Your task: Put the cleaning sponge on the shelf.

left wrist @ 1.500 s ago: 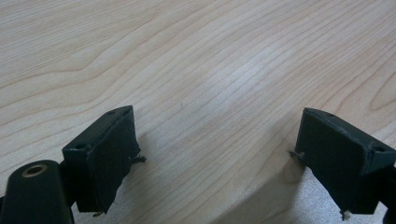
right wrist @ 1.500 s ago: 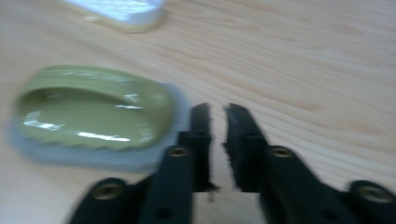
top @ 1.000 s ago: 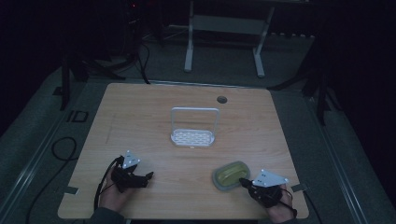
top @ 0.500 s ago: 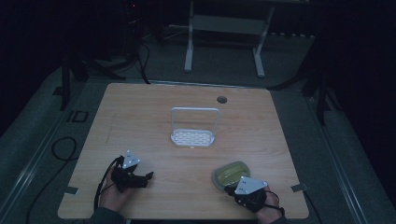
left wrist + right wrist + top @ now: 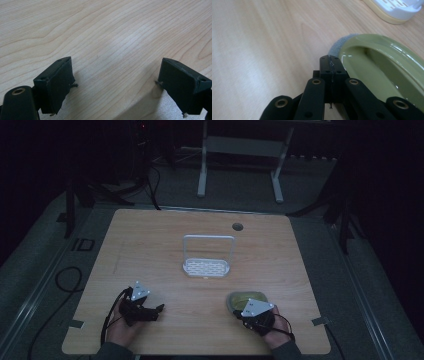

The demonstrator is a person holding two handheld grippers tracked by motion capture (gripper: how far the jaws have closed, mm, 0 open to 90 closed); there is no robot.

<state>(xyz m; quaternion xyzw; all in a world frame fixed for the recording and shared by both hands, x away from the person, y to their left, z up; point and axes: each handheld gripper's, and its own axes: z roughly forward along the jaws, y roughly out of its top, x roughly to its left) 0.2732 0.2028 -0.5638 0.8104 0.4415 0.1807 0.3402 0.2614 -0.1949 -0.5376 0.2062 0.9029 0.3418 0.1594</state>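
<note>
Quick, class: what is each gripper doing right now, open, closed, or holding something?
Left gripper: open, nothing between the jaws, bare table ahead.
Right gripper: closed, empty, tips beside the green dish.

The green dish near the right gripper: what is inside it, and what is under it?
The green dish looks empty and glossy inside, as far as the right gripper view shows. A grey pad sticks out from under its rim. How far the pad extends underneath is hidden.

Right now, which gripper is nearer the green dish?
Right. The right gripper sits shut at the green dish rim; the left gripper rests open, well off to its left.
</note>
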